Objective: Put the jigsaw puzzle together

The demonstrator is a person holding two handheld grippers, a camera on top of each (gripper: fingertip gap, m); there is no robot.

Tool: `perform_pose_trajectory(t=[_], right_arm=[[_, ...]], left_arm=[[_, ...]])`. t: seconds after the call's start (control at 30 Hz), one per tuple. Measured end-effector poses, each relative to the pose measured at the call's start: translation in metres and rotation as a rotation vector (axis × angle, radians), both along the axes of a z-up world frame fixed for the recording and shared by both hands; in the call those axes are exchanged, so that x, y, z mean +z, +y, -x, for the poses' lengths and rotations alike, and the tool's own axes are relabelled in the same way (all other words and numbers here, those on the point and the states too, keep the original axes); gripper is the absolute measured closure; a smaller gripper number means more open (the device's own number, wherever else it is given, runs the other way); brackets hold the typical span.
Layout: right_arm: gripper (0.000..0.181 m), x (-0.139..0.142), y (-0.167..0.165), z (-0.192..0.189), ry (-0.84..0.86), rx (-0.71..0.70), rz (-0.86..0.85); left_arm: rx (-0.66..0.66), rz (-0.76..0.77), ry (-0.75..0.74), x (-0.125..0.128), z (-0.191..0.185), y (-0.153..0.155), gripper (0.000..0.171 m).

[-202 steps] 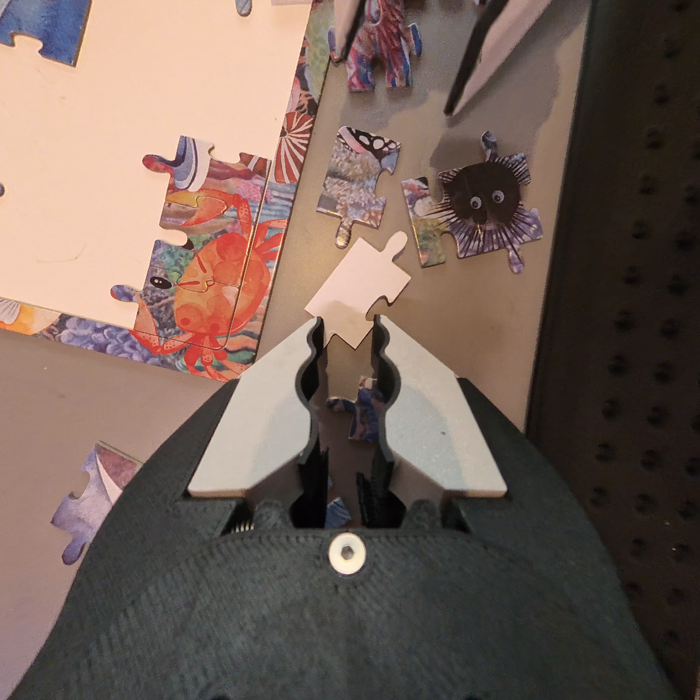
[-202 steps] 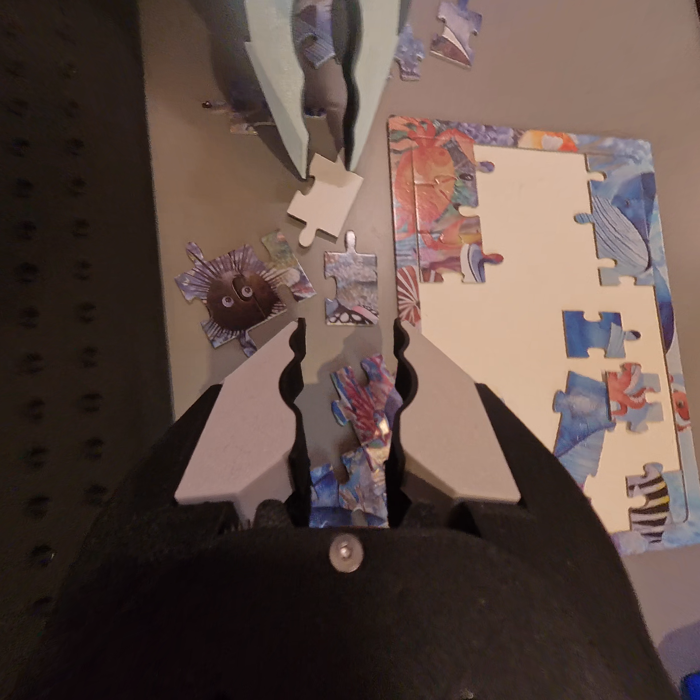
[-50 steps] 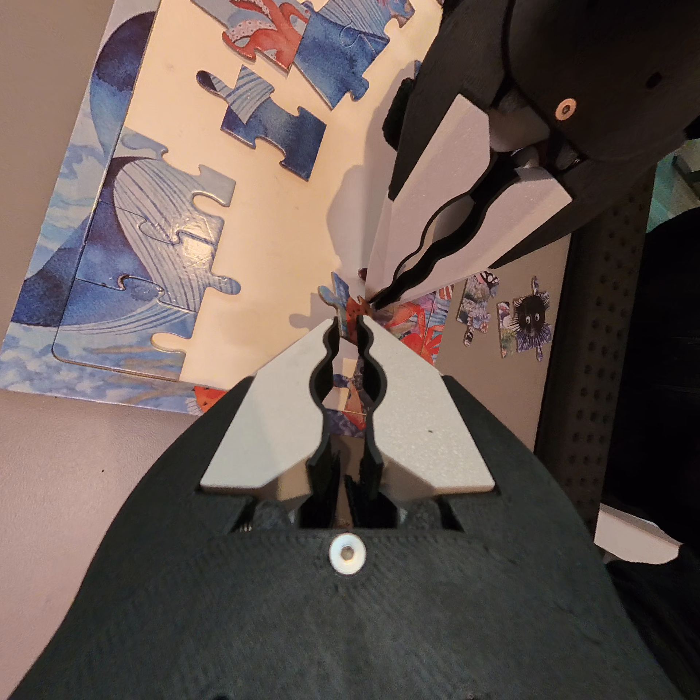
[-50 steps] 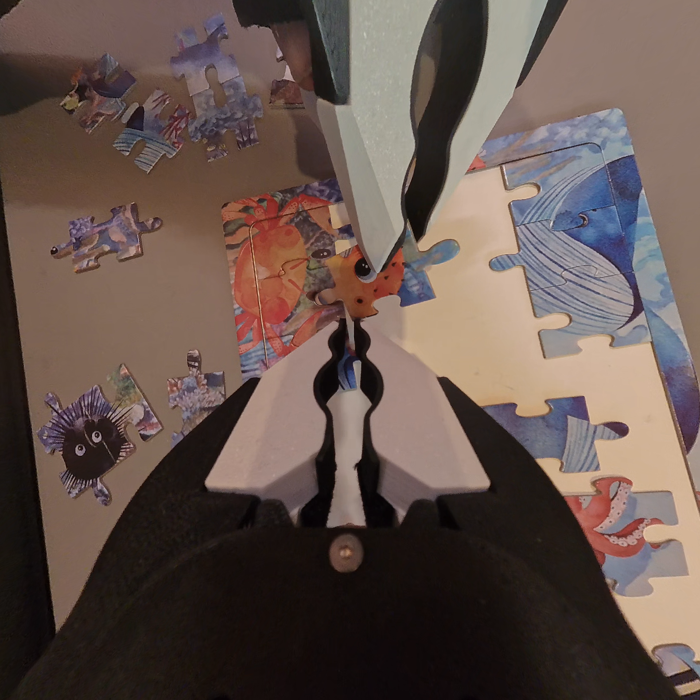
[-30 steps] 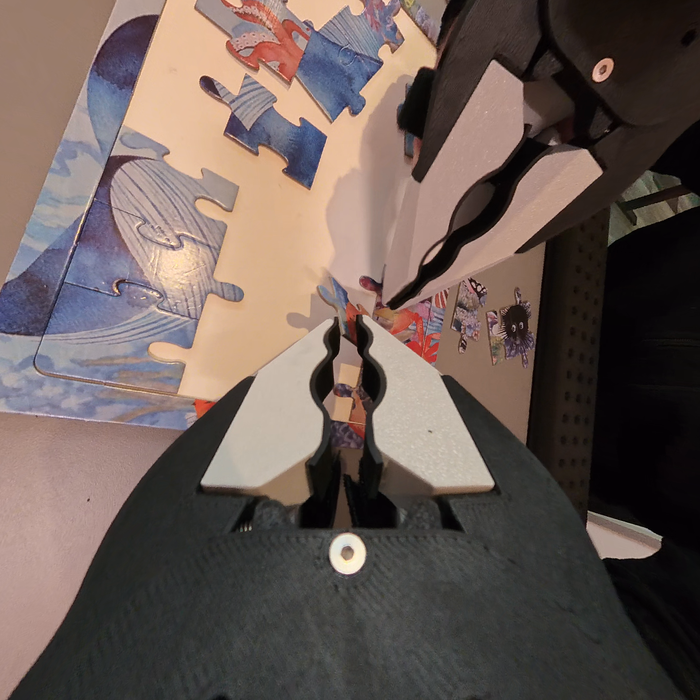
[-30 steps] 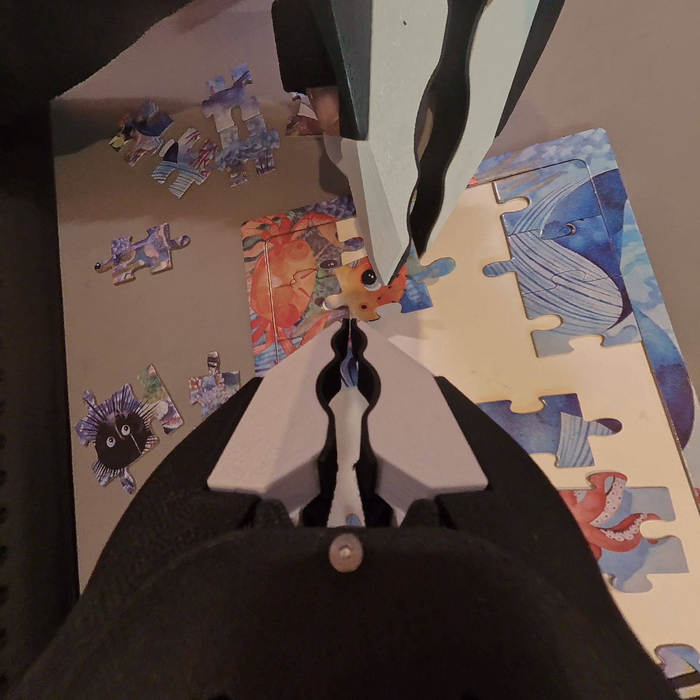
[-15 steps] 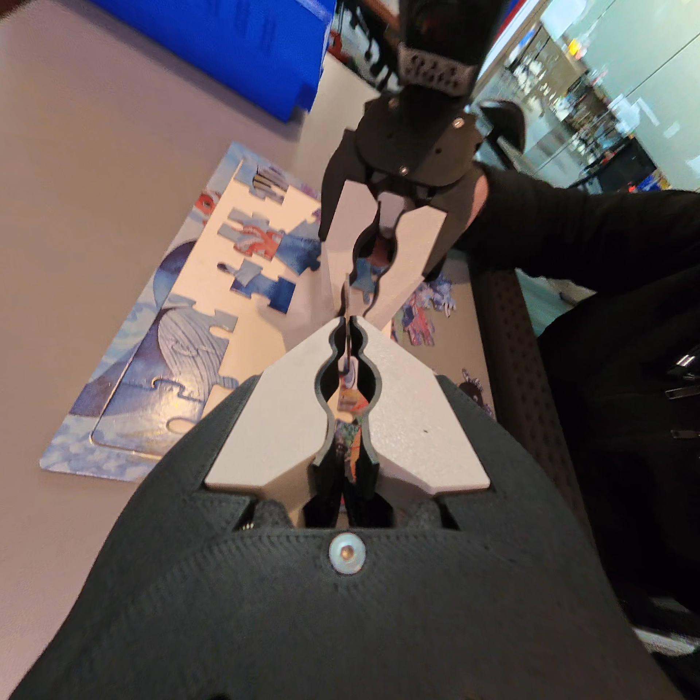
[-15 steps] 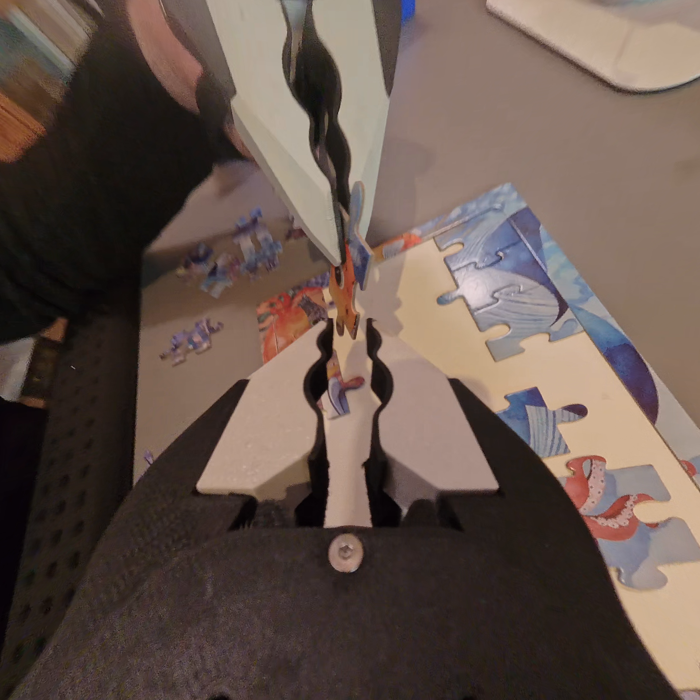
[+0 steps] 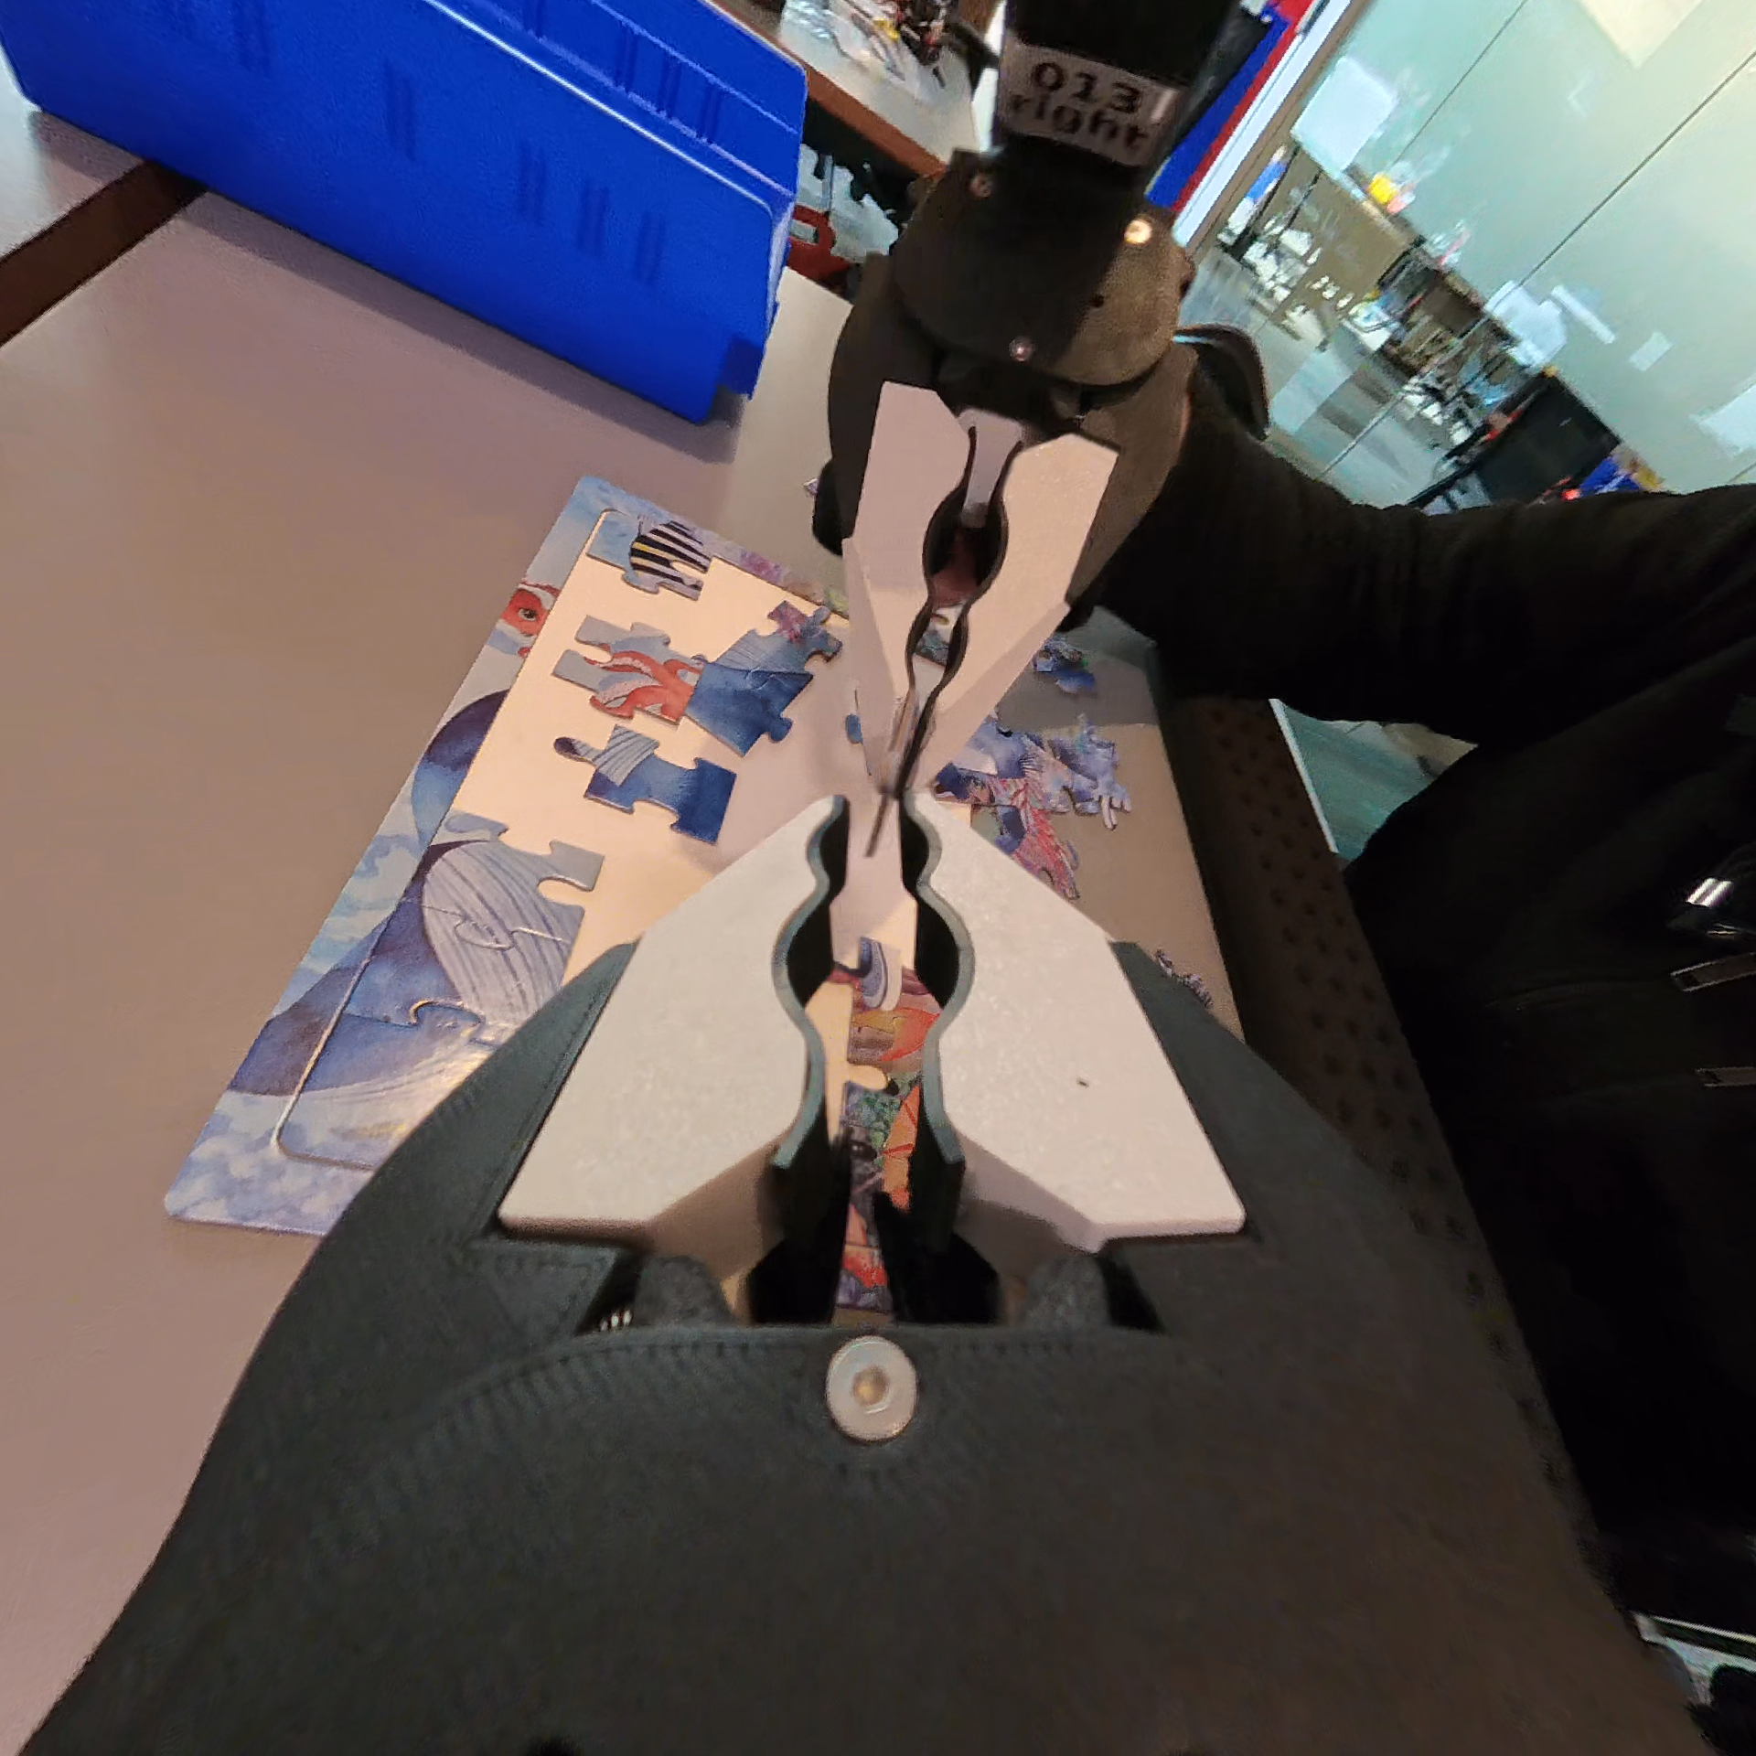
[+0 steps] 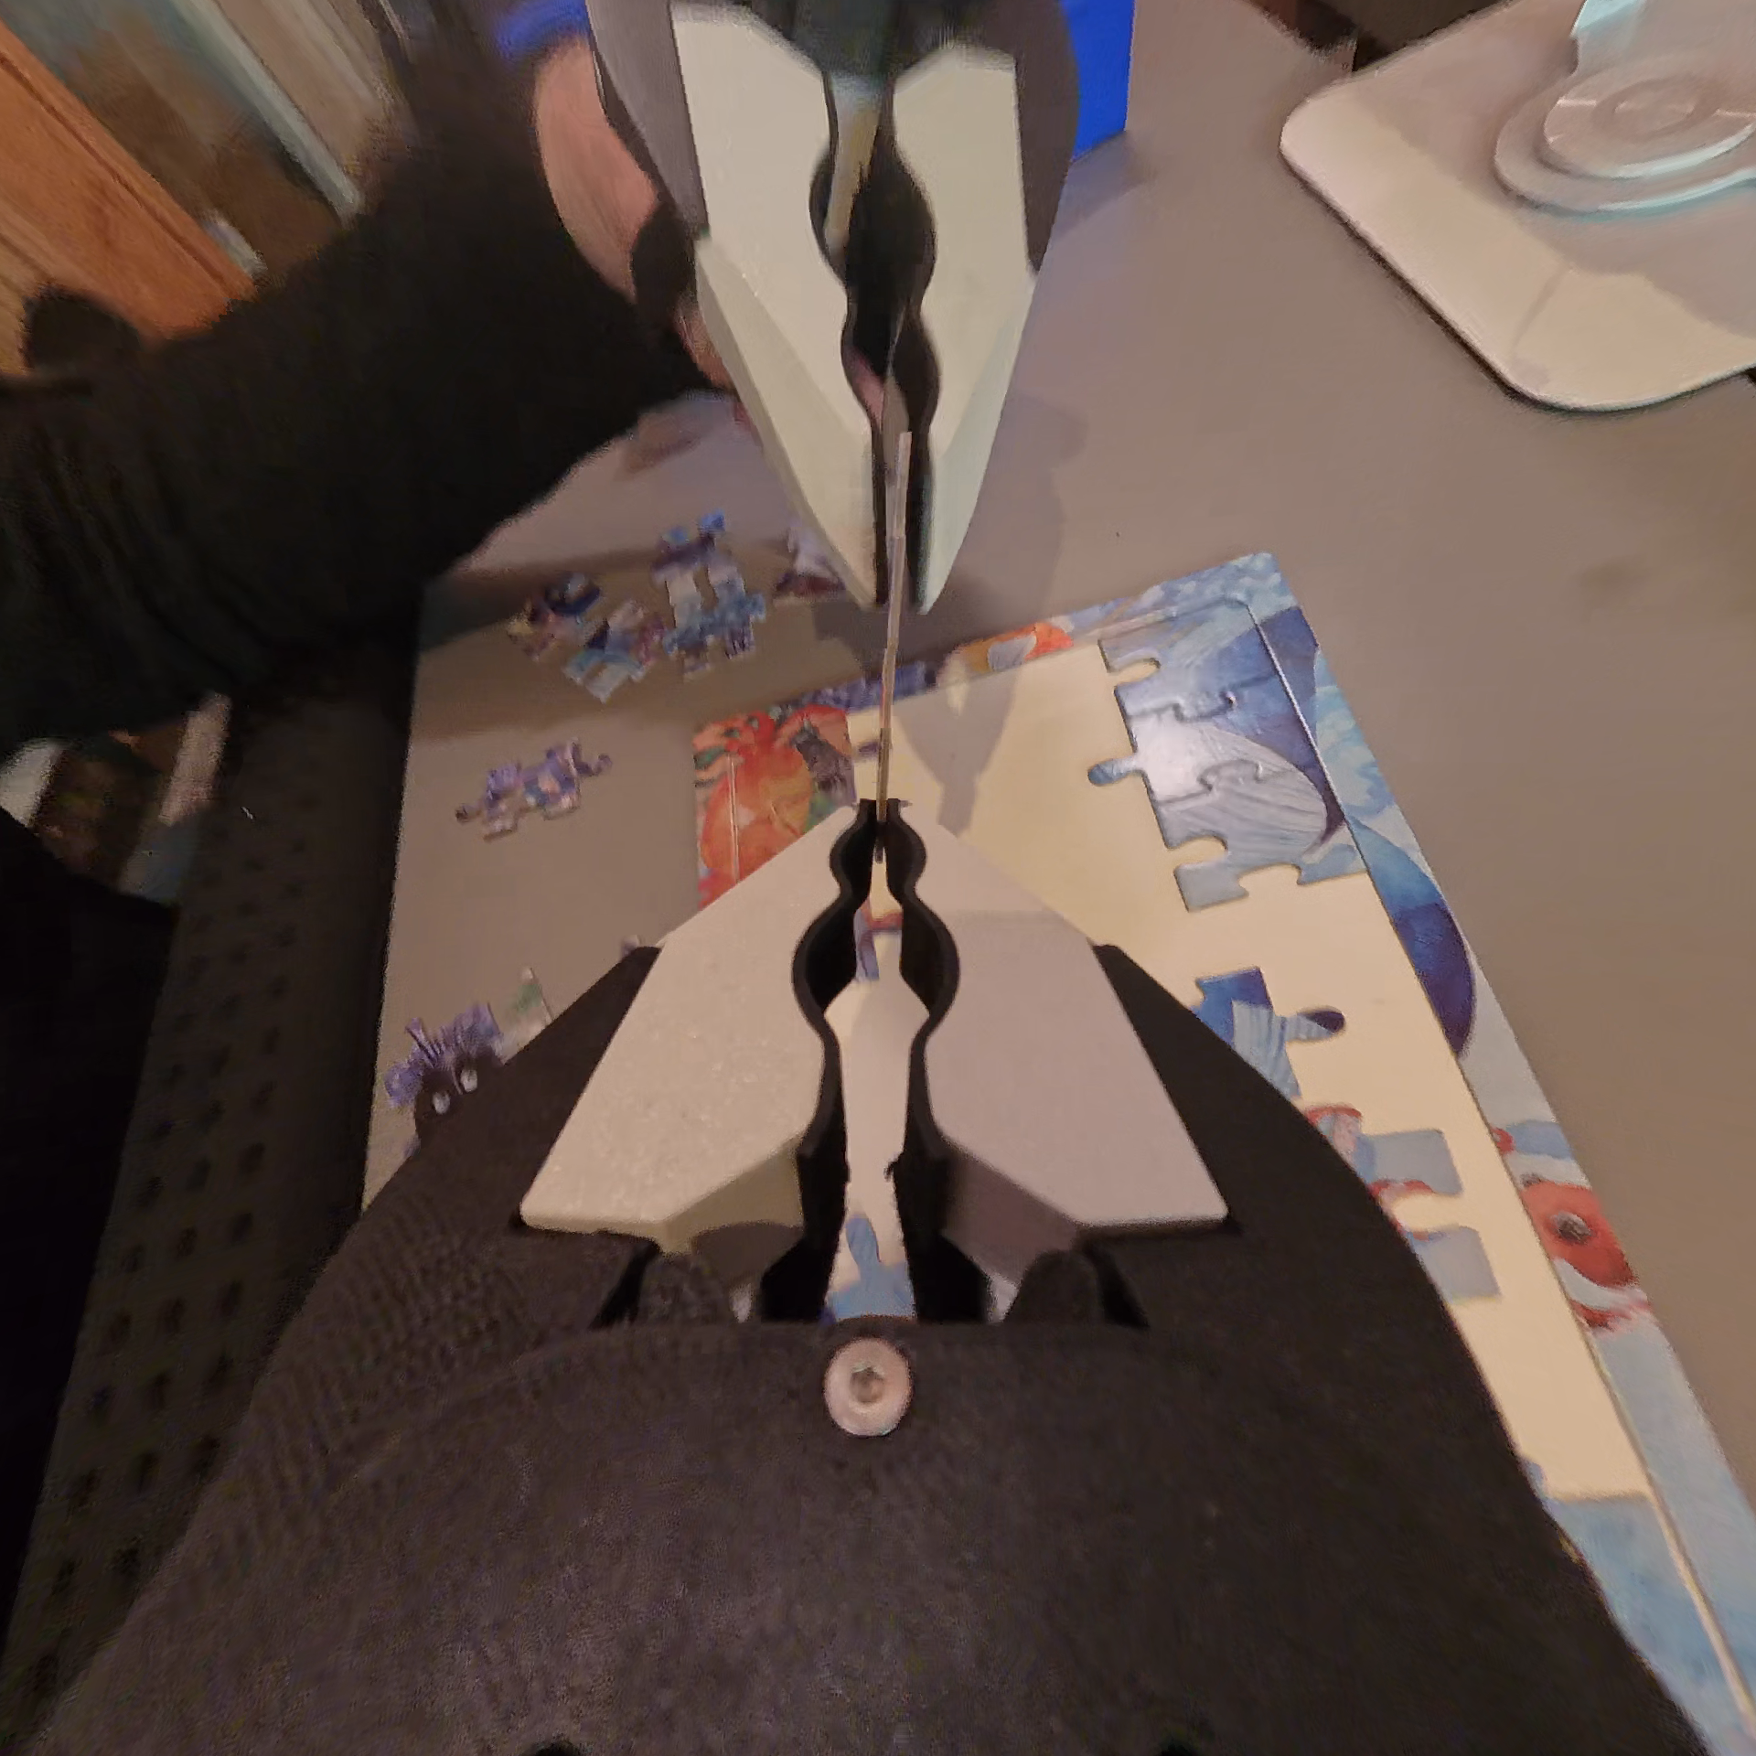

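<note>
Since the frame half a second back, both tongs have lifted further and now meet tip to tip above the puzzle board (image 9: 285, 1131), with the puzzle piece (image 10: 888, 684) stretched edge-on between them. In the right wrist view the left tongs (image 10: 893, 594) are pressed together on the upper end of the piece, and the right tongs (image 10: 879, 841) pinch its lower end at their very tips. In the left wrist view the left tongs (image 9: 879, 822) look slightly parted at the tips around the thin edge of the piece (image 9: 879, 827), so from there alone I cannot tell how firmly they grip; the right tongs (image 9: 893, 774) come down from above, held by a black-sleeved arm (image 9: 1378, 608). The board lies flat on the bench (image 9: 238, 570), with whale pieces (image 9: 475, 941) set along one short edge, a crab section (image 10: 770, 770) at a corner, and an octopus piece (image 9: 646, 679) loose inside the frame. Loose pieces (image 10: 656, 627) are scattered on the bench beside the board's crab end. A blue bin (image 9: 428, 162) stands along the far edge of the bench
</note>
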State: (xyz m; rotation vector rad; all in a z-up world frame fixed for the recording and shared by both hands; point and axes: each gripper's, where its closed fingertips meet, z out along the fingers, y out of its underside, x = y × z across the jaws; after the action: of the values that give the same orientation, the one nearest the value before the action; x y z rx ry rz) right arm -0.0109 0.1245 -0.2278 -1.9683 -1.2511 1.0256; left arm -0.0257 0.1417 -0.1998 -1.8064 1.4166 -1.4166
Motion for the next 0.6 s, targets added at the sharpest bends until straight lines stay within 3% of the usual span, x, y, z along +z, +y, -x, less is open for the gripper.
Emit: perform_pose_trajectory(t=[0.13,0.3,0.43,0.6], right_arm=[[0.181,-0.016,0.001,-0.018,-0.267,0.032,-0.098],[0.181,-0.018,-0.004,-0.025,-0.45,0.091,-0.187],[0.181,-0.018,-0.008,-0.03,-0.514,0.112,-0.225],[0.181,-0.005,-0.007,-0.039,-0.503,0.1,-0.251]], left_arm=[[0.035,-0.111,0.041,0.008,0.001,0.005,0.149],[-0.034,-0.265,0.156,0.0,-0.014,-0.014,0.15],[-0.053,-0.309,0.228,-0.011,-0.023,-0.018,0.168],[-0.049,-0.329,0.249,-0.015,-0.025,-0.019,0.169]])
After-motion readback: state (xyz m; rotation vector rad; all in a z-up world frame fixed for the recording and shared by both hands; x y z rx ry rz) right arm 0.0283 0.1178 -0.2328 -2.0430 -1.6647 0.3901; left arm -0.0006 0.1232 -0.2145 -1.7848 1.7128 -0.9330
